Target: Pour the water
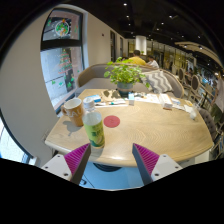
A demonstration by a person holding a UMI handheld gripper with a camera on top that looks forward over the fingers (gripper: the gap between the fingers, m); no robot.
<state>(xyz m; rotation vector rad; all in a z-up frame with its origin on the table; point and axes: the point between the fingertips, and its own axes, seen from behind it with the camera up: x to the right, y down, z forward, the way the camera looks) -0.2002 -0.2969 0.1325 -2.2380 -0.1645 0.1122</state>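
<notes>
A green-labelled bottle [94, 130] stands upright near the front edge of the light wooden table [150, 125], just ahead of my left finger. An orange-tan cup [73, 112] stands behind it to the left. A flat red coaster [112, 122] lies on the table to the bottle's right. My gripper [112, 160] is open, its magenta pads [76, 156] spread wide, with nothing between them. It hovers short of the table edge, apart from the bottle.
A potted green plant [126, 73] stands at the table's far side, with papers and small items [170, 101] scattered to the right. A window with a poster [62, 45] is at the left. A blue-grey chair seat [105, 177] lies below, between the fingers.
</notes>
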